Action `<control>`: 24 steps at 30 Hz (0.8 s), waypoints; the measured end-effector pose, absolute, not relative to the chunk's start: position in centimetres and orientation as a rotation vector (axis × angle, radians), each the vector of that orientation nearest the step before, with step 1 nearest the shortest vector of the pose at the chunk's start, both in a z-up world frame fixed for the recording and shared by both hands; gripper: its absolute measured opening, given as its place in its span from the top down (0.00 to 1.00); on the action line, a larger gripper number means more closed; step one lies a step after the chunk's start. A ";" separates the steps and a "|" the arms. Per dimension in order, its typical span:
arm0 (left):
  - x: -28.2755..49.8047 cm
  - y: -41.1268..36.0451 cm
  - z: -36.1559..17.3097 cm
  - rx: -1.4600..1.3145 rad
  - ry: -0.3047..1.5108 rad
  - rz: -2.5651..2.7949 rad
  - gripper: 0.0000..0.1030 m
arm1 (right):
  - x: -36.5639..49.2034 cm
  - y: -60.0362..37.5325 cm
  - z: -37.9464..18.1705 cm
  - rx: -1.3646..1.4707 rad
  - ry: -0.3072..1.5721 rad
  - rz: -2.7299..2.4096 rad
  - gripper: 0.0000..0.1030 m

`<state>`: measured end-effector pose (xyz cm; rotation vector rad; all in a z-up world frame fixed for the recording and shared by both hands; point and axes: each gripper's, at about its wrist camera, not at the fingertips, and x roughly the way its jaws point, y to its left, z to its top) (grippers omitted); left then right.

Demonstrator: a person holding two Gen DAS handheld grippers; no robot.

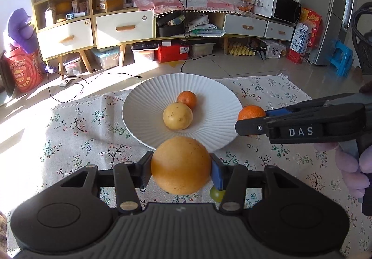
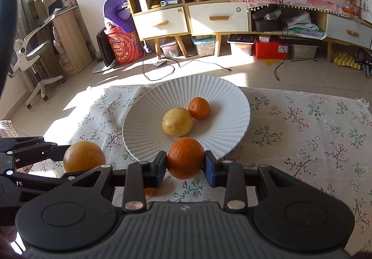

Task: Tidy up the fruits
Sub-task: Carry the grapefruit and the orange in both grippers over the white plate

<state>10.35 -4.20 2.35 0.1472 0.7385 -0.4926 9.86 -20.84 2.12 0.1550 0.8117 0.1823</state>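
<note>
A white ribbed plate [image 1: 151, 101] [image 2: 223, 96] sits on a floral cloth and holds a yellow fruit [image 1: 177, 116] [image 2: 177, 121] and a small tangerine [image 1: 187, 99] [image 2: 199, 107]. My left gripper [image 1: 181, 167] is shut on a large orange [image 1: 181, 164] [image 2: 83, 159] just in front of the plate's near rim. My right gripper [image 2: 185, 162] is shut on a tangerine [image 2: 185, 157] [image 1: 251, 113] at the plate's near right edge. A small green fruit [image 1: 217, 194] lies on the cloth under the left gripper.
The floral cloth [image 1: 76, 133] [image 2: 302, 131] covers the table. A small orange piece [image 2: 149, 191] lies on the cloth under the right gripper. Beyond the table are floor cables, shelves with drawers and storage boxes.
</note>
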 end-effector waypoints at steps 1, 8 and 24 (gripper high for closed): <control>10.9 -4.4 2.4 0.148 0.741 -0.490 0.58 | 10.0 -21.0 2.0 0.156 0.807 0.184 0.69; 15.5 -5.0 2.3 0.114 0.771 -0.451 0.58 | 11.3 -21.1 1.2 0.154 0.813 0.220 0.69; 23.5 -8.0 0.5 0.070 0.834 -0.401 0.58 | 14.4 -21.8 -0.4 0.108 0.833 0.289 0.69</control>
